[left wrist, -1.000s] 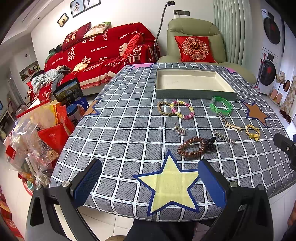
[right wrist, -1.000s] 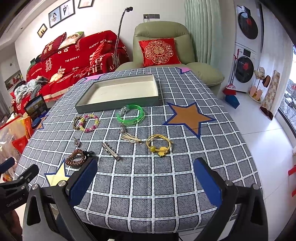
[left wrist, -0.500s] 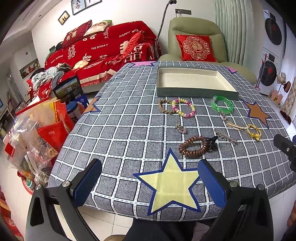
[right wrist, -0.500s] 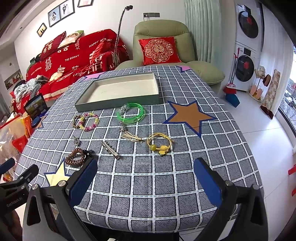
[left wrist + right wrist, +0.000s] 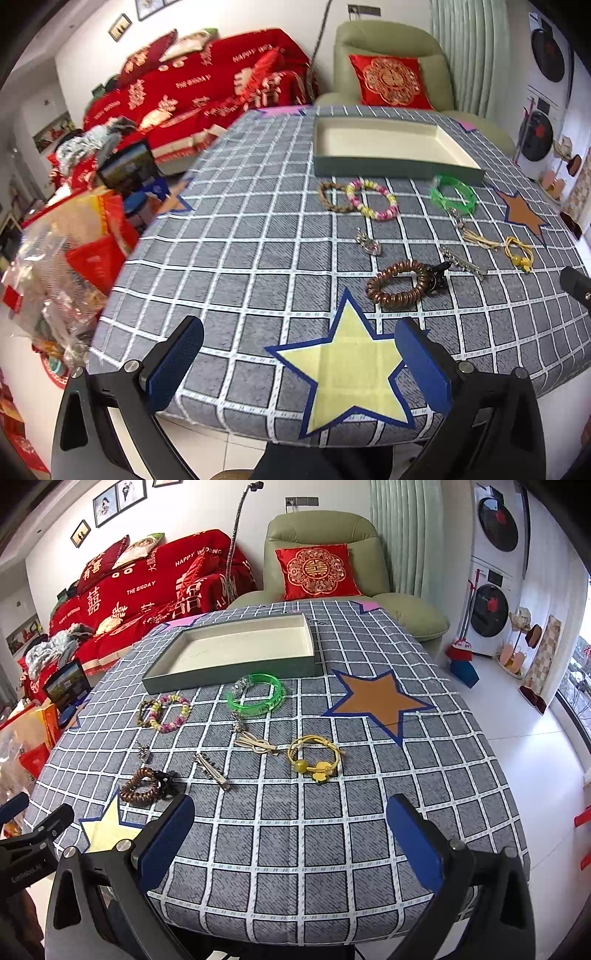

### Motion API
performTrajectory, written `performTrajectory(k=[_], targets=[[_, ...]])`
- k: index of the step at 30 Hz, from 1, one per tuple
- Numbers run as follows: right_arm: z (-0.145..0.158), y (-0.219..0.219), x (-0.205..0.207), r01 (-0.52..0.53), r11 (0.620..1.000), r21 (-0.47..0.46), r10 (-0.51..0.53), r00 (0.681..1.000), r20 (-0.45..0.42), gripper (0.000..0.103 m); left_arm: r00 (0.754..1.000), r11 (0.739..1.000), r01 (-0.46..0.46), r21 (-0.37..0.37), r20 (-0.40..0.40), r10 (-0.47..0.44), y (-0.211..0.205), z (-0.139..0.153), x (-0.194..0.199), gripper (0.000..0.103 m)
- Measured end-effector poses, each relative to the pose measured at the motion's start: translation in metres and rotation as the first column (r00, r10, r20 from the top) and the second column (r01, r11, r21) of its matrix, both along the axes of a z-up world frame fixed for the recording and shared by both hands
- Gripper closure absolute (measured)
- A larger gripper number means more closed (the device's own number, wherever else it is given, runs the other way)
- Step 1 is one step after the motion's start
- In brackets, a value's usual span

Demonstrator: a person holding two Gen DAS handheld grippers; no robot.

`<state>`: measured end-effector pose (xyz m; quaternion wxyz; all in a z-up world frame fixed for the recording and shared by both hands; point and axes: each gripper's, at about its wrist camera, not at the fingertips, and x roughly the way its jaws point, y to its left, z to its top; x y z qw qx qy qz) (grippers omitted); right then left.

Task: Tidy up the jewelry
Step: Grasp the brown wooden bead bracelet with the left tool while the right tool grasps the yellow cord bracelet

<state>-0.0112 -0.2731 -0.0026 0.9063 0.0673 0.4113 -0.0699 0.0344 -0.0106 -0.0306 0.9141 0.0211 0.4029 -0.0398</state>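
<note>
An empty grey tray (image 5: 395, 171) (image 5: 236, 672) with a cream inside sits at the far side of the table. Jewelry lies in front of it: a brown bead bracelet (image 5: 399, 286) (image 5: 142, 786), a pink and yellow bead bracelet (image 5: 373, 199) (image 5: 170, 712), a green bangle (image 5: 452, 194) (image 5: 256, 698), a yellow cord bracelet (image 5: 519, 253) (image 5: 314, 757), a silver clip (image 5: 463, 260) (image 5: 210, 770) and a small pendant (image 5: 369, 243). My left gripper (image 5: 295, 363) is open and empty above the near edge. My right gripper (image 5: 291, 843) is open and empty above the near edge.
The table wears a grey checked cloth (image 5: 240, 240) with a yellow star (image 5: 347, 373) and an orange star (image 5: 380, 701). Bags (image 5: 66, 251) stand on the floor at the left. A green armchair (image 5: 325, 554) and a red sofa (image 5: 207, 81) stand behind.
Both grippers have moved slightly forward toward the table; the jewelry sits a little lower and closer in both views. Both stay open. Nothing on the table has moved.
</note>
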Motion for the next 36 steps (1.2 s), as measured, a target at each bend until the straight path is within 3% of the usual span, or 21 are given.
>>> performTrajectory(k=[7,12,20,21,25,28,30,31,33,35,36], targets=[[-0.015,-0.034,0.008,0.068,0.998,0.015,-0.067,0.996,-0.056,0.0,0.985,0.989,0.051,-0.137,-0.156,-0.072,0.001,-0.029,0.04,0.0],[-0.03,-0.059,0.023,0.112,0.993,0.044,-0.107,0.988,-0.112,0.0,0.973,0.976,0.086,-0.2,-0.194,-0.125,-0.003,-0.038,0.055,0.0],[-0.053,-0.075,0.065,0.135,0.99,0.034,-0.126,0.973,-0.192,0.001,0.957,0.973,0.16,-0.166,-0.214,-0.194,-0.016,-0.04,0.077,0.001],[-0.056,-0.075,0.07,0.13,0.991,0.025,-0.122,0.972,-0.201,0.001,0.954,0.972,0.169,-0.161,-0.223,-0.203,-0.019,-0.043,0.08,0.01],[-0.068,-0.068,0.087,0.095,0.996,0.005,-0.091,0.967,-0.24,0.007,0.946,0.971,0.212,-0.107,-0.225,-0.231,-0.029,-0.045,0.083,0.01],[-0.068,-0.061,0.091,0.078,0.996,-0.033,-0.084,0.967,-0.242,0.009,0.941,0.966,0.255,-0.049,-0.217,-0.259,-0.04,-0.047,0.081,0.021],[-0.066,-0.057,0.091,0.064,0.997,-0.035,-0.071,0.968,-0.24,0.013,0.934,0.956,0.291,-0.03,-0.207,-0.291,-0.046,-0.046,0.077,0.038],[-0.066,-0.056,0.092,0.058,0.998,-0.031,-0.063,0.969,-0.239,0.018,0.926,0.948,0.316,-0.033,-0.206,-0.315,-0.051,-0.044,0.075,0.043],[-0.064,-0.053,0.092,0.038,0.999,-0.02,-0.042,0.97,-0.239,0.025,0.911,0.933,0.359,-0.03,-0.208,-0.357,-0.057,-0.041,0.069,0.072],[-0.062,-0.05,0.092,0.021,1.0,-0.013,-0.023,0.971,-0.237,0.039,0.903,0.922,0.386,-0.003,-0.204,-0.379,-0.064,-0.04,0.064,0.082],[-0.062,-0.048,0.092,0.015,1.0,-0.011,-0.017,0.972,-0.236,0.043,0.901,0.92,0.392,0.002,-0.201,-0.384,-0.065,-0.04,0.062,0.082]])
